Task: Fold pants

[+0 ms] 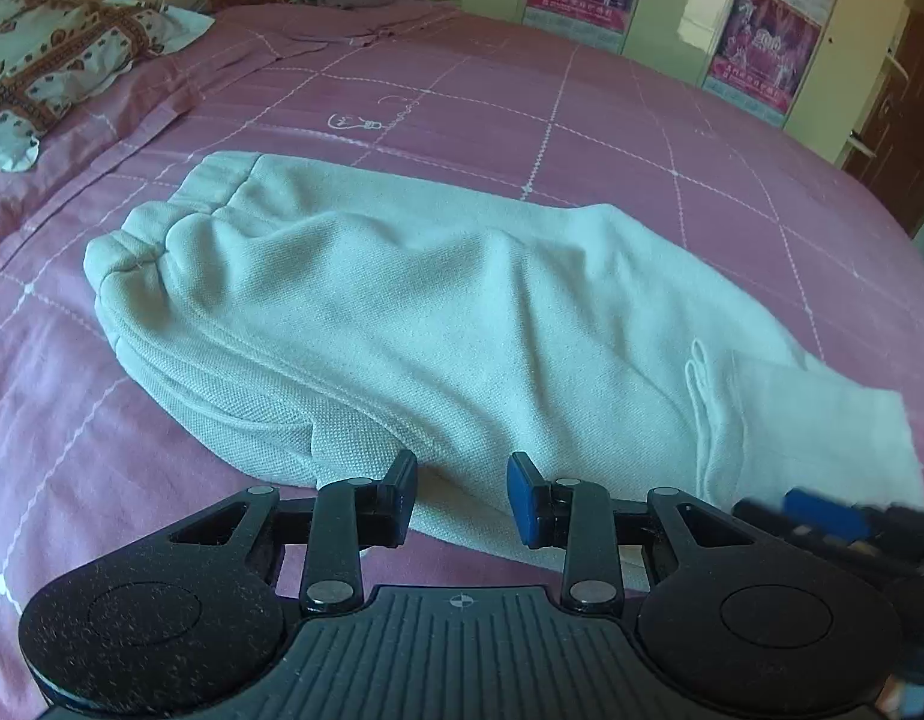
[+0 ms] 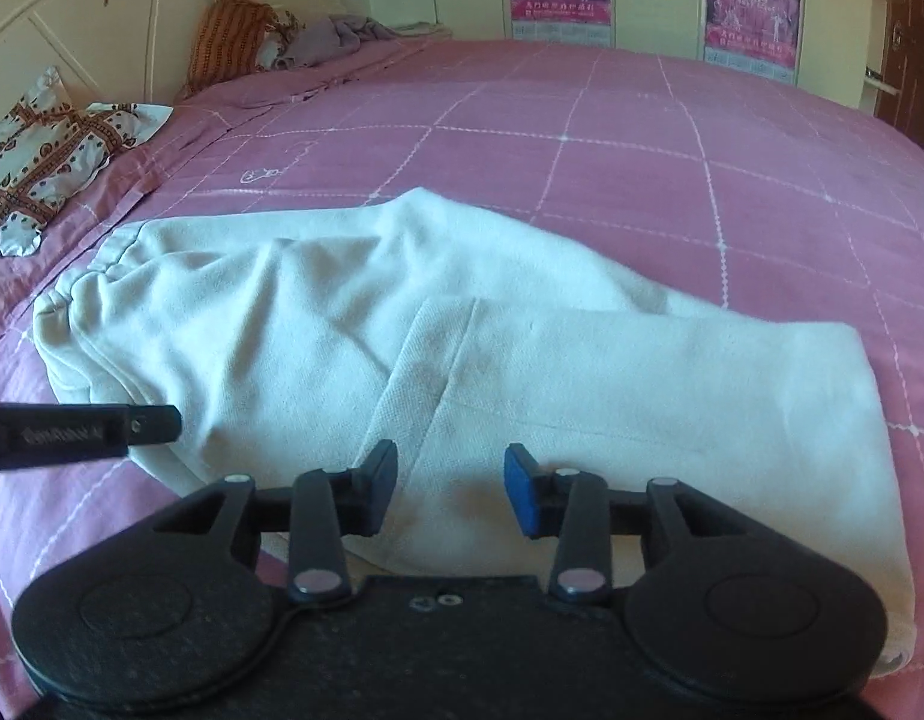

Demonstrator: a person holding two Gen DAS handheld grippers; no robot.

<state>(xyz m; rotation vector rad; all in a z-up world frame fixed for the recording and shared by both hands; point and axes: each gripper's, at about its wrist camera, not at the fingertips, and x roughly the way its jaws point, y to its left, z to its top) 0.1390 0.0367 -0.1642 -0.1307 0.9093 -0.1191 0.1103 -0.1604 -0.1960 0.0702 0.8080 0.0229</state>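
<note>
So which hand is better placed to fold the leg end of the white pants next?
Probably the right. Its tool hangs open over the leg end of the white pants, while the left tool sits at the near edge, closer to the waistband.

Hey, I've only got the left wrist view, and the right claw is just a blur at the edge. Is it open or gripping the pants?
Observer: Open. The right claw hovers over the near edge of the pants, with nothing pinched between its pads.
Operator: What's the cloth like under it?
Observer: A folded-over top layer lies flat there, and its right end is straight.
</note>
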